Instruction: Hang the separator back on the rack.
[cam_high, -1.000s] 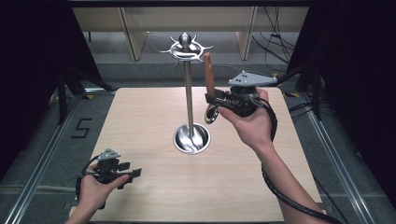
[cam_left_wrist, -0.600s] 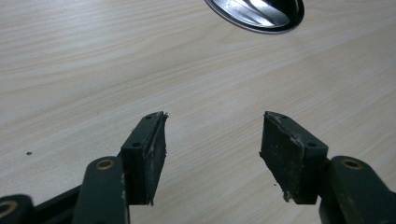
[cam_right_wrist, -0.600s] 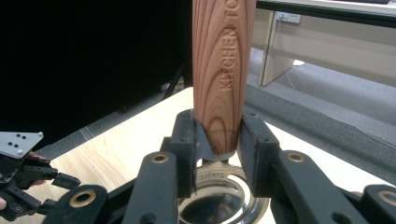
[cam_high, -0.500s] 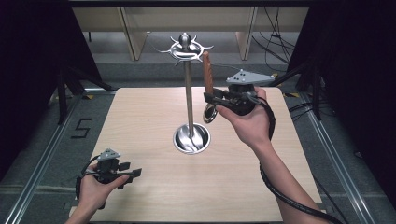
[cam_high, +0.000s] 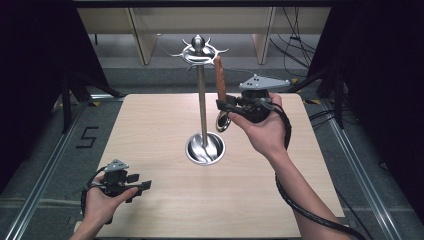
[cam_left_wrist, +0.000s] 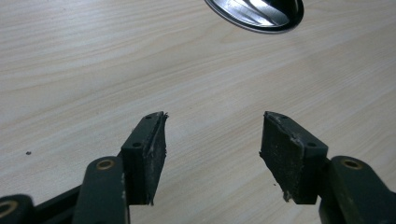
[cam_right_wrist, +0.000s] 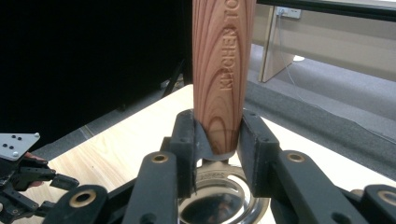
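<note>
A spoon-like utensil with a wooden handle (cam_high: 220, 80) and a shiny metal head (cam_high: 222, 121) stands upright in my right gripper (cam_high: 223, 106). The jaws are shut on the handle's lower end (cam_right_wrist: 222, 70), and the metal head (cam_right_wrist: 219, 198) hangs just below the pads. The handle's top reaches up beside the hook ring (cam_high: 199, 50) of a tall metal stand (cam_high: 202, 105); I cannot tell whether they touch. The stand's round dished base (cam_high: 205, 148) sits mid-table. My left gripper (cam_high: 142, 186) hovers low at the front left, open, with bare wood between its pads (cam_left_wrist: 212, 144).
The light wooden table (cam_high: 150, 125) has metal rails along its left and right sides. Wooden furniture legs and cables stand on the floor beyond the far edge. The stand's base rim (cam_left_wrist: 257, 11) lies ahead of the left gripper. The other hand's gripper (cam_right_wrist: 18, 182) appears low at left.
</note>
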